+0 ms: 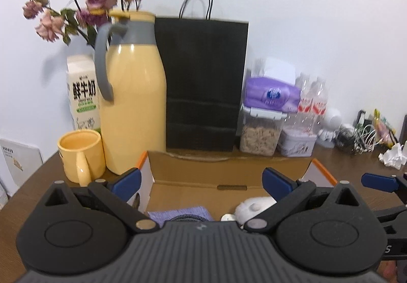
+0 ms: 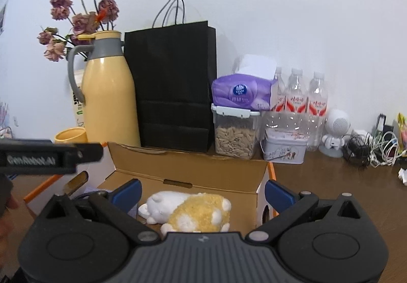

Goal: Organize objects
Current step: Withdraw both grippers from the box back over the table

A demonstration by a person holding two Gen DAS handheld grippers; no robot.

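Observation:
An open cardboard box [image 1: 208, 168] [image 2: 193, 168] stands on the brown table. Inside lie a white and yellow plush toy [image 2: 193, 209], partly seen in the left wrist view [image 1: 251, 206], and a purple zip pouch [image 1: 180, 215]. My left gripper [image 1: 202, 182] is open and empty above the box. My right gripper [image 2: 203, 194] is open and empty above the plush toy. The right gripper's fingertip [image 1: 379, 181] shows at the right of the left wrist view; the left gripper's body [image 2: 45, 155] shows at the left of the right wrist view.
Behind the box stand a yellow mug [image 1: 81, 155], a yellow thermos jug [image 1: 132, 94] [image 2: 109, 94], a milk carton [image 1: 81, 94], dried flowers [image 1: 89, 3], a black paper bag [image 1: 203, 84] [image 2: 173, 84], a seed container [image 2: 235, 135] under purple tissues [image 2: 241, 92], water bottles [image 2: 300, 102], a tin [image 2: 283, 148] and cables [image 2: 374, 148].

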